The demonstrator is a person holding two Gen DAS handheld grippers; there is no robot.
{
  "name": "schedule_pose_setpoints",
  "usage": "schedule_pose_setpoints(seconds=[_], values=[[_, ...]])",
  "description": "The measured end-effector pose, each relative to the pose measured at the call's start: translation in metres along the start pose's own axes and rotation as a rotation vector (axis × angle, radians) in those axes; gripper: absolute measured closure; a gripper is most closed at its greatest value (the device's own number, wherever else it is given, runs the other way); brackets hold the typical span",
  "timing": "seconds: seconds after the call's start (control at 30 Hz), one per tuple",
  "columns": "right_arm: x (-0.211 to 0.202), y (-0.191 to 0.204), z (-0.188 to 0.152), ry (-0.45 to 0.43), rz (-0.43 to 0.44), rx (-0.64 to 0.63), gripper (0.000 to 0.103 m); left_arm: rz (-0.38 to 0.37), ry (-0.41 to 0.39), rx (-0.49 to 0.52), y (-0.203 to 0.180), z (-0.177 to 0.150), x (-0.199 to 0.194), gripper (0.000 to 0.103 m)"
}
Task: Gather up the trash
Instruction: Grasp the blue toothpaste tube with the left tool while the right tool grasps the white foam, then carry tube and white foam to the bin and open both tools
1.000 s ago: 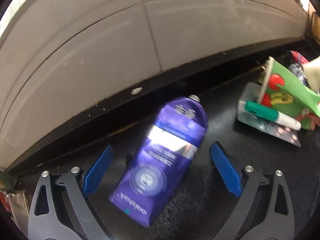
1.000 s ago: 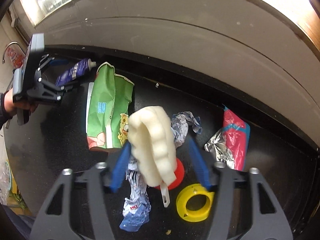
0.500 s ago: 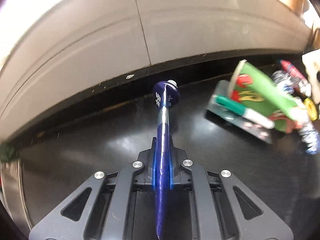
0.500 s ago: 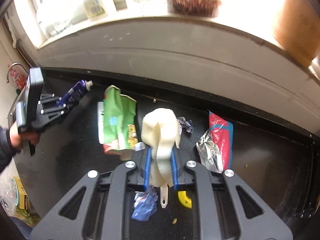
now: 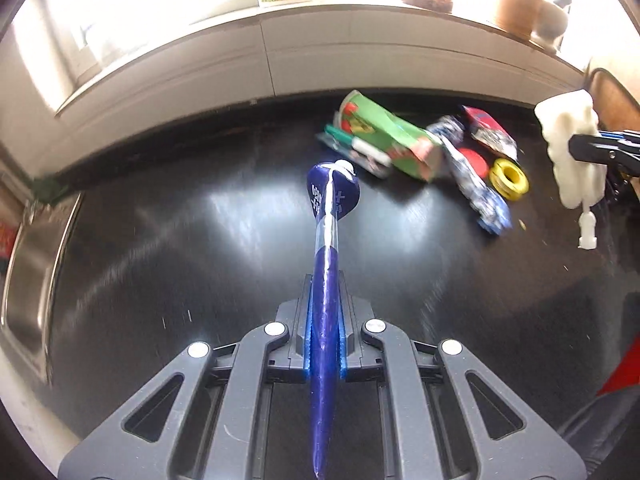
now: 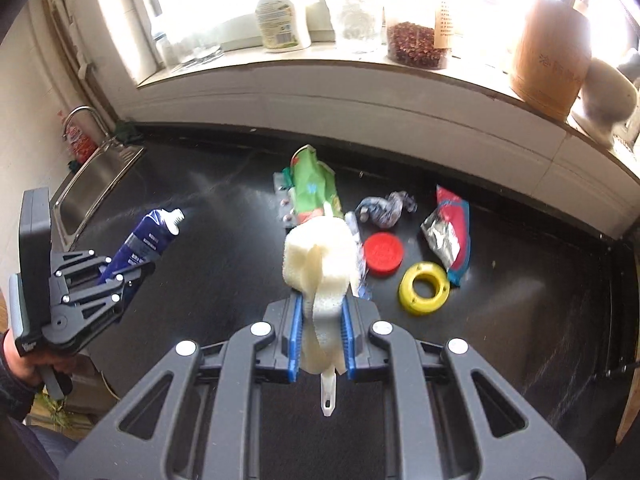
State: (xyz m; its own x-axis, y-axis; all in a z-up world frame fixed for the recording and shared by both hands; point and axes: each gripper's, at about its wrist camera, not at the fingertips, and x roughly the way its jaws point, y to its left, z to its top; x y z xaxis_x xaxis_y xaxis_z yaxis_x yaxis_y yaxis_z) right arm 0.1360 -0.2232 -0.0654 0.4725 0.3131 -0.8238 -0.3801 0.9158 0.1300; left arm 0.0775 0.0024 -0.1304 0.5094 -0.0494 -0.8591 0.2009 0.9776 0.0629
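Observation:
My left gripper (image 5: 325,304) is shut on a flattened purple tube (image 5: 332,196) and holds it off the black counter (image 5: 200,240). In the right wrist view that tube (image 6: 148,236) sticks up from the left gripper (image 6: 120,276) at the far left. A white foam sponge (image 6: 320,248) with a plastic handle is pinched in my shut right gripper (image 6: 320,304), also raised. On the counter lie a green carton (image 6: 314,188), a crumpled wrapper (image 6: 384,210), a red lid (image 6: 383,254), a yellow ring (image 6: 424,288) and a red-and-silver packet (image 6: 450,232).
A steel sink (image 6: 92,188) with a tap sits at the counter's left end. The window sill (image 6: 360,68) behind carries a bottle, jars and a wooden holder. A person's hand (image 6: 16,360) grips the left tool.
The left jaws closed on the purple tube and the right jaws on the sponge. Both grippers then rose and drew back from the counter with them.

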Motion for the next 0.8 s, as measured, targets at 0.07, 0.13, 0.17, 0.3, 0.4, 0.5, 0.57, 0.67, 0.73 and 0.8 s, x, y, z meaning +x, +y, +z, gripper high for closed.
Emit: schedule_pose_setpoints(seconds=[0.07,0.13,0.17,0.3,0.4,0.5,0.57,0.67,0.73,0.8], values=[[-0.010,0.006,-0.011,0.004,0.005,-0.003,0.086,-0.003,-0.003,-0.010,-0.006,-0.015,-0.009,0.095],[-0.016,0.012,-0.024,0.012,0.009,-0.009,0.086,-0.001,-0.006,-0.015,-0.013,-0.027,-0.017,0.095],[-0.017,0.015,-0.028,0.015,0.012,-0.011,0.086,-0.001,-0.011,-0.018,-0.014,-0.033,-0.022,0.095],[-0.023,0.029,-0.042,0.014,0.022,-0.028,0.086,0.019,-0.033,-0.032,-0.010,-0.044,-0.040,0.095],[-0.025,0.047,-0.044,0.005,0.040,-0.055,0.086,0.042,-0.050,-0.059,-0.001,-0.053,-0.053,0.095],[-0.023,0.070,-0.045,-0.001,0.070,-0.096,0.086,0.087,-0.068,-0.114,0.018,-0.068,-0.068,0.095],[-0.020,0.094,-0.042,0.001,0.101,-0.142,0.086,0.123,-0.074,-0.162,0.034,-0.083,-0.079,0.095],[-0.011,0.139,-0.039,0.013,0.171,-0.216,0.086,0.191,-0.078,-0.238,0.061,-0.110,-0.098,0.095],[-0.003,0.178,-0.040,0.030,0.231,-0.283,0.086,0.238,-0.078,-0.282,0.078,-0.128,-0.109,0.095],[0.005,0.218,-0.042,0.053,0.291,-0.347,0.086,0.293,-0.065,-0.350,0.101,-0.154,-0.123,0.095]])
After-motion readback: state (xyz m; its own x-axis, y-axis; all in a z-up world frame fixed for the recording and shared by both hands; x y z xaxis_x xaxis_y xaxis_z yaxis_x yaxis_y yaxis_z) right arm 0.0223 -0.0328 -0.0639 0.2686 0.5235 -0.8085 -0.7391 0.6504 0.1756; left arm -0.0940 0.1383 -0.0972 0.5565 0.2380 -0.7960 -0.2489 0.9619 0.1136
